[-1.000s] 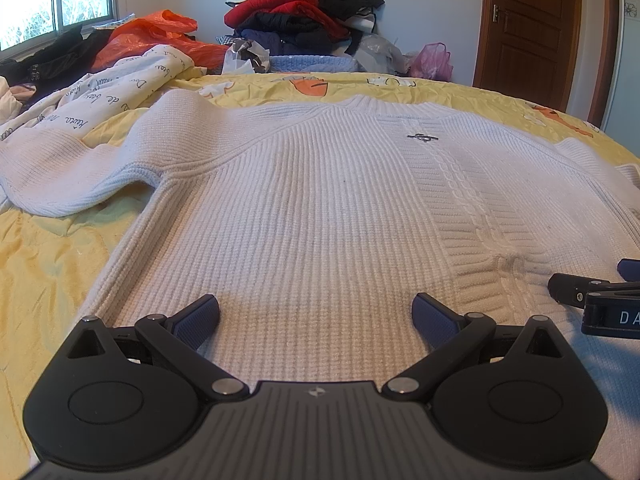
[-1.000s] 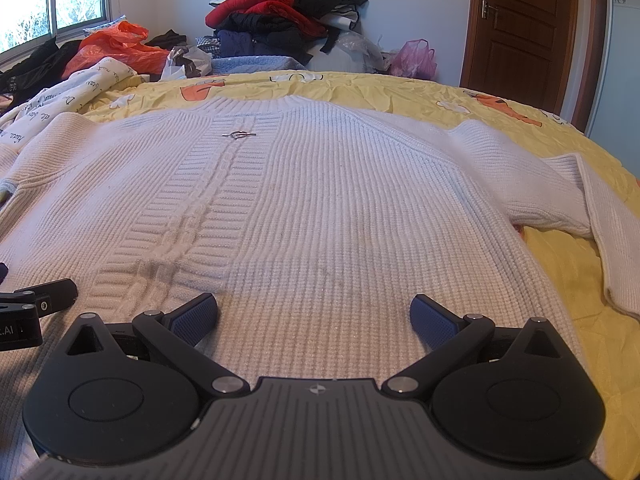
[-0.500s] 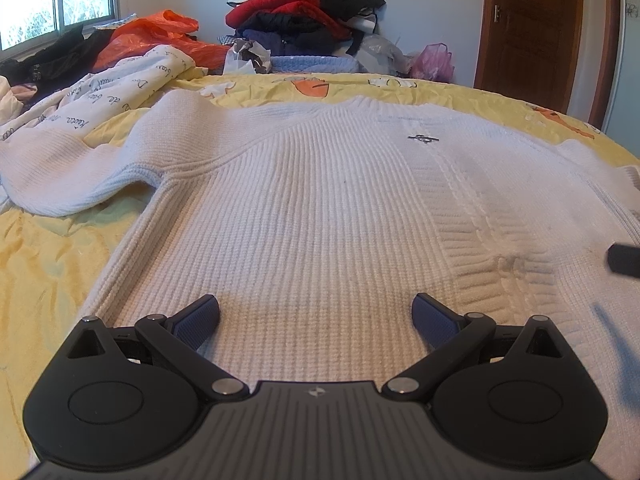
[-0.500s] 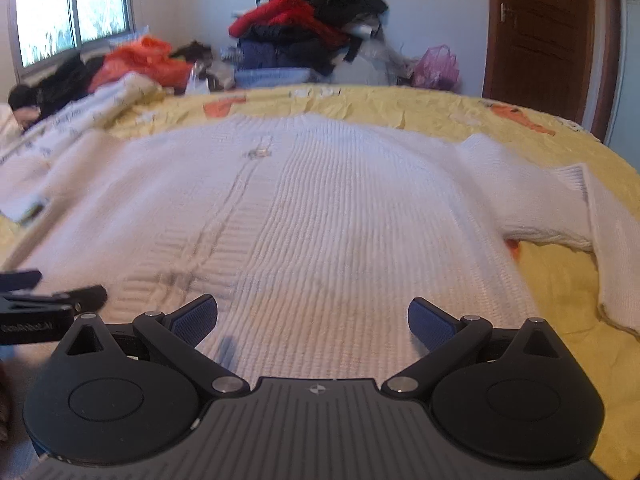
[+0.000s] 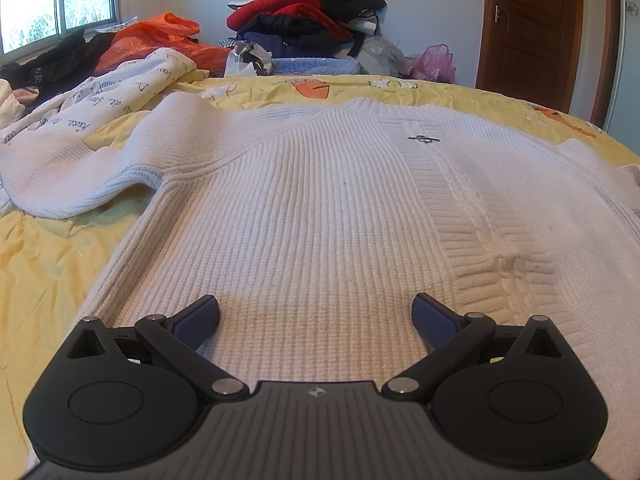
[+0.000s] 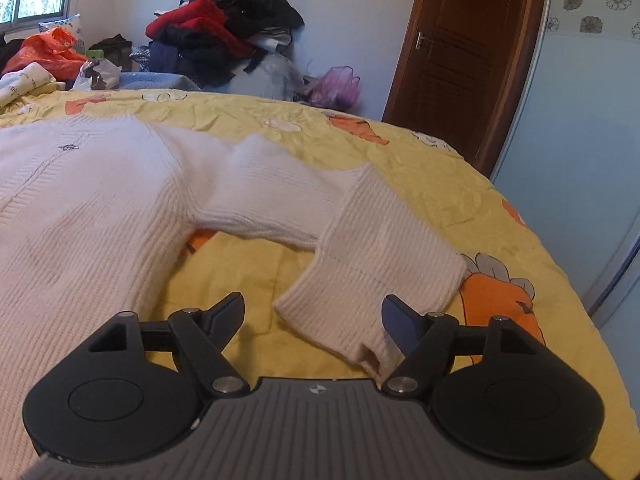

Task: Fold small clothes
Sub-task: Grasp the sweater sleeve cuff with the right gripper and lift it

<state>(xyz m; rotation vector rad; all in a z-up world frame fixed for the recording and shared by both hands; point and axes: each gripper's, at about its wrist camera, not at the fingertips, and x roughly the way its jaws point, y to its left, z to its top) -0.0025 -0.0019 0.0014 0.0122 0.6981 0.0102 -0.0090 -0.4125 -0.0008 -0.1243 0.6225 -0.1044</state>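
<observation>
Swung rightward since earlier, right claw (image 6: 312, 314) now wide apart over sweater (image 5: 320, 216) sleeve cuff (image 6: 340, 320) on yellow bed (image 6: 460, 184), left claw (image 5: 316, 318) unmoved, spread above hem.

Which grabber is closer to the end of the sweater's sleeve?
Right. The right gripper hangs open right at the sleeve cuff; the left gripper sits open over the sweater's hem, away from it.
</observation>
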